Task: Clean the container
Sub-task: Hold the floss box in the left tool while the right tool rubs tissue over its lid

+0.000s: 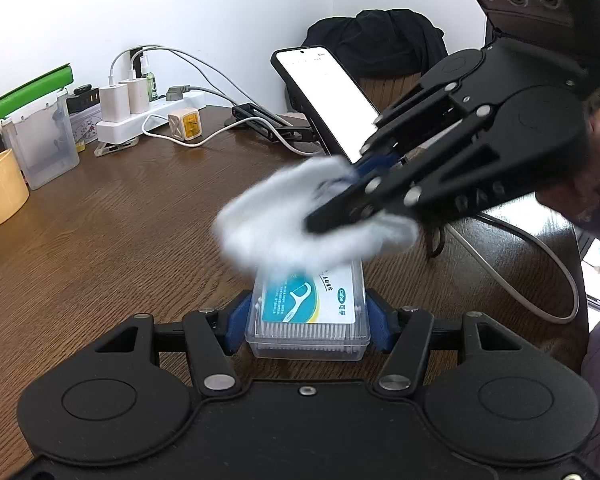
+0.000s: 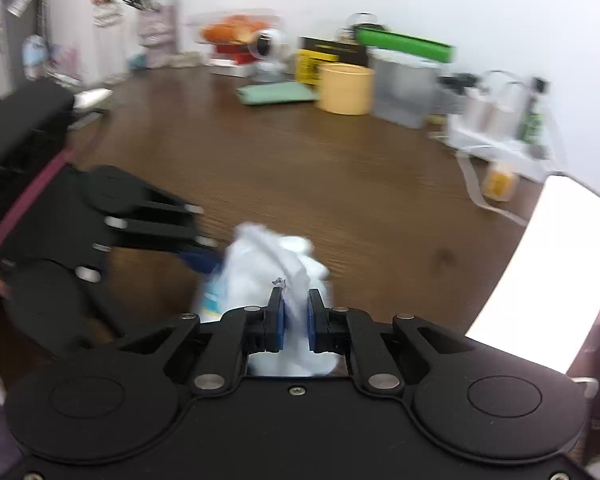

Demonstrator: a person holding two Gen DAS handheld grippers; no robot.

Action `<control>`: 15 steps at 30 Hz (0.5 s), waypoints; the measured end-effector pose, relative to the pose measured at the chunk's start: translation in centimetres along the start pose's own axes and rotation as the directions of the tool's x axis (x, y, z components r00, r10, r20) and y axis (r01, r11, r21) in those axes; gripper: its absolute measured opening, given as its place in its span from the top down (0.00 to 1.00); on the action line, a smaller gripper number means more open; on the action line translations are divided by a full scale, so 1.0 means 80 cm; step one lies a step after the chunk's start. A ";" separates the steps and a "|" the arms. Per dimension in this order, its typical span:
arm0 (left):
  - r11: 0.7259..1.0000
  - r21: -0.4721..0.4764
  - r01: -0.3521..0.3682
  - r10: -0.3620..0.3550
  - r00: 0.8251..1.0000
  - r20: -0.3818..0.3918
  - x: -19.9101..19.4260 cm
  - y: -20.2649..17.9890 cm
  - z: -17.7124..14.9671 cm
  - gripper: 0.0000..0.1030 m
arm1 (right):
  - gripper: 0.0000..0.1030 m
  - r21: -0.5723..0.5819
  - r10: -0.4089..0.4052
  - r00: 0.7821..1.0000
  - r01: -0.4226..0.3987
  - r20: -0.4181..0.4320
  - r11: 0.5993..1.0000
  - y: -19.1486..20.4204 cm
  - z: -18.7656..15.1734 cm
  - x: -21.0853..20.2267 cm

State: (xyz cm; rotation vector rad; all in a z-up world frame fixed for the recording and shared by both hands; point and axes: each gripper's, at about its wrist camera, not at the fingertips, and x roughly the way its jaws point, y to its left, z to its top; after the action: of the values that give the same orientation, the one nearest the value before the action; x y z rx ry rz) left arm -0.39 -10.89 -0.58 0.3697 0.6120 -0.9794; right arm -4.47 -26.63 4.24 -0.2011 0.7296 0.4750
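Observation:
A clear plastic box of floss picks with a teal label lies on the brown wooden table, clamped between the blue pads of my left gripper. My right gripper comes in from the upper right and is shut on a white cloth, which lies blurred over the far end of the box lid. In the right wrist view the white cloth bunches between the blue pads of the right gripper. The box shows only as a teal sliver under the cloth, with the left gripper's fingers at its left.
A lit phone on a stand is behind the box. A power strip with chargers and cables, a clear container and a yellow cup line the table's far left. A dark chair is beyond the table.

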 end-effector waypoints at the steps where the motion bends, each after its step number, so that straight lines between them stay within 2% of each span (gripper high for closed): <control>1: 1.000 0.000 0.000 0.000 1.000 0.000 0.000 0.000 0.000 0.43 | 0.89 0.000 -0.014 1.000 0.014 -0.009 1.000 -0.007 -0.003 -0.004; 2: 1.000 0.000 0.000 0.000 1.000 0.000 0.000 0.000 0.000 0.43 | 0.89 0.000 -0.026 0.999 0.026 -0.018 1.000 -0.013 -0.005 -0.008; 6: 1.000 0.000 0.000 0.000 1.000 0.000 0.000 -0.001 -0.001 0.43 | 0.89 -0.024 0.122 0.991 -0.123 -0.049 0.992 -0.001 -0.008 -0.014; 8: 1.000 0.000 -0.002 0.002 1.000 0.000 0.000 -0.001 -0.001 0.43 | 0.88 -0.040 0.155 0.987 -0.157 -0.034 0.987 0.012 -0.005 -0.006; 11: 1.000 0.000 -0.005 0.005 1.000 0.001 -0.001 -0.002 -0.001 0.43 | 0.89 -0.044 0.089 0.996 -0.090 -0.008 0.995 0.012 0.006 0.005; 13: 1.000 0.000 -0.004 0.004 1.000 0.001 -0.001 -0.002 -0.001 0.43 | 0.88 -0.034 0.016 1.000 -0.016 -0.010 0.999 -0.001 0.007 0.007; 15: 1.000 -0.001 -0.001 0.001 1.000 0.001 -0.001 -0.002 -0.001 0.43 | 0.88 -0.024 0.000 1.000 -0.001 -0.020 1.000 -0.011 0.002 0.003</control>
State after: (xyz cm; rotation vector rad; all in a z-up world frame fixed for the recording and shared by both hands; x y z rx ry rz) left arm -0.56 -10.86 -0.59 0.3682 0.6117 -0.9784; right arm -3.80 -27.25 4.21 -0.2287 0.7442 0.4831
